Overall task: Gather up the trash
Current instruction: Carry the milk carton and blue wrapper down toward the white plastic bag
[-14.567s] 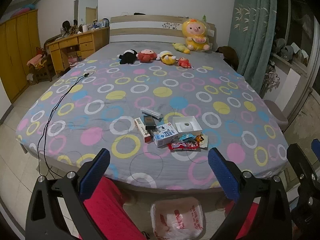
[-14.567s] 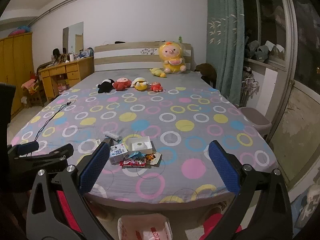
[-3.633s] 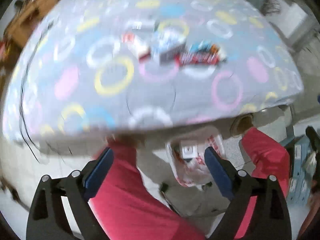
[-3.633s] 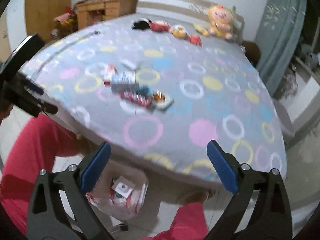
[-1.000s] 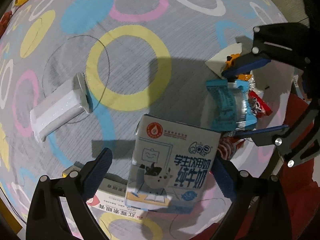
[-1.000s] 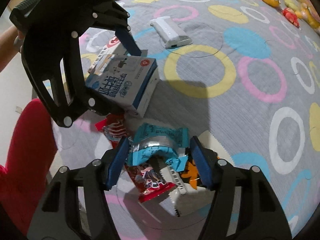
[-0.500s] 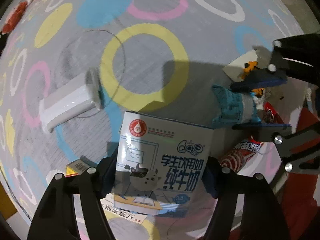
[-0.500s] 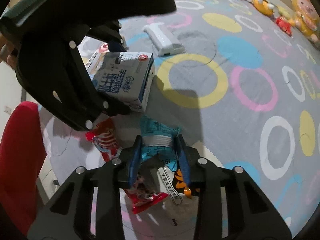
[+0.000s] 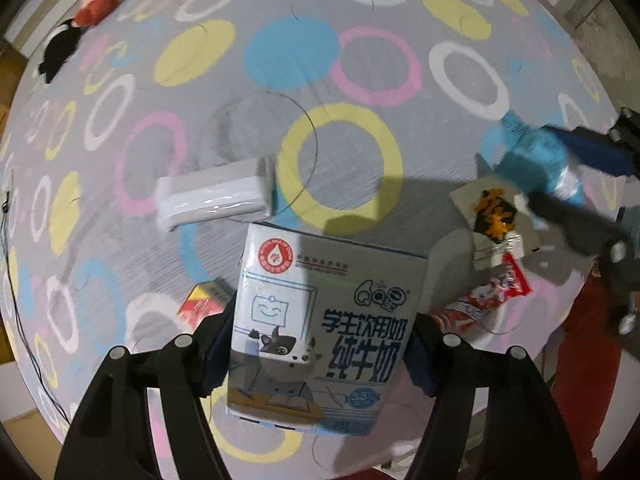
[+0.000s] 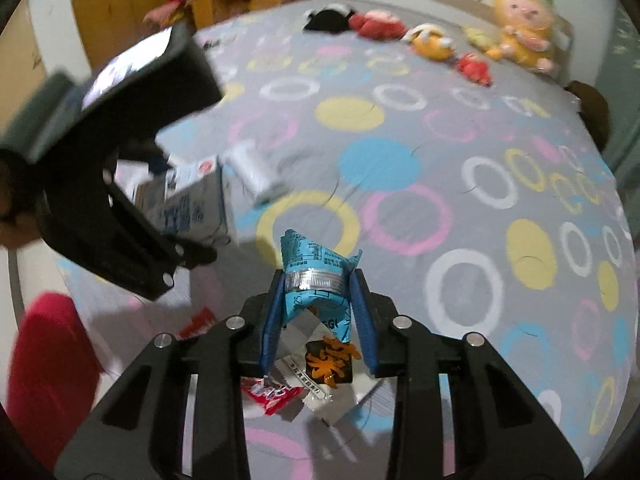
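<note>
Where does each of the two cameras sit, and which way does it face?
Left wrist: on the left hand-held gripper, looking steeply down at the bedspread; its fingers clamp the milk carton; a red sleeve shows.
Right wrist: on the right hand-held gripper, angled down across the bed toward the plush toys; its fingers clamp the blue wrapper.
Shared: carton, blue wrapper, white box, each other's gripper.

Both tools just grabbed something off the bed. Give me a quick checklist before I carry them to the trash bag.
1. Left tool shut on milk carton: ok.
2. Right tool shut on blue wrapper: ok.
3. Carton off the bed: ok, by the right wrist view.
4. Tools apart from each other: ok.
5. Trash bag in view: not ok.
6. Bed free of trash: not ok; white box, red wrapper and orange-print packet remain.
</note>
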`<state>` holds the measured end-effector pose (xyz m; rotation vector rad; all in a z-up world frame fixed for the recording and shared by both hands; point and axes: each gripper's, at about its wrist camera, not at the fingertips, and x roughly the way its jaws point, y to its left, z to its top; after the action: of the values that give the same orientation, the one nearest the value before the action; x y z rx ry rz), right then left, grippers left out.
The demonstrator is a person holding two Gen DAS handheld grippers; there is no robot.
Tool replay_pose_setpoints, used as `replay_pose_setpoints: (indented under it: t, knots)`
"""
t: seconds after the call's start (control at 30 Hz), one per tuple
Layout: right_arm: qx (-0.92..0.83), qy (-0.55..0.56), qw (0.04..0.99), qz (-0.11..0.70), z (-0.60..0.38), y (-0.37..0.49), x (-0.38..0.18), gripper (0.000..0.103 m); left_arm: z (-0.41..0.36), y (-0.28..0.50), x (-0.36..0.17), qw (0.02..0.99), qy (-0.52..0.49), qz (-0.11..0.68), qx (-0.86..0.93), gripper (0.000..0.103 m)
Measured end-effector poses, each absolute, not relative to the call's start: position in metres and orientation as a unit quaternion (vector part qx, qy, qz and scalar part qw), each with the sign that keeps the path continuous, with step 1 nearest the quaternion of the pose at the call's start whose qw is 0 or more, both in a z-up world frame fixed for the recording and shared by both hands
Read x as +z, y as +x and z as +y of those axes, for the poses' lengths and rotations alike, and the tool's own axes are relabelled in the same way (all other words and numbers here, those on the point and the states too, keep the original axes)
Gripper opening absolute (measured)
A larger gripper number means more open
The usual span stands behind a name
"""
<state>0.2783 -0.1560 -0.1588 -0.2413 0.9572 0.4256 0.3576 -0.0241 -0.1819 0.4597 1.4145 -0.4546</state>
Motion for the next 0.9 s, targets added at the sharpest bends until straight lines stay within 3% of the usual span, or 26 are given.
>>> replay_pose_setpoints:
  t: [0.53,0.9]
  knots:
    - [0.139,-0.086,0.899,0.407,-0.169,0.167,-0.05,0.033,-0.024,0.23,-0.084,0.764,0.189,0.588,-0.187,0.068]
    - [0.147,-0.093,0.903,0.394,-0.155,0.07,-0.027,0.033,-0.009,0.131,-0.064,0.772,0.166,0.584,-0.188,0.068]
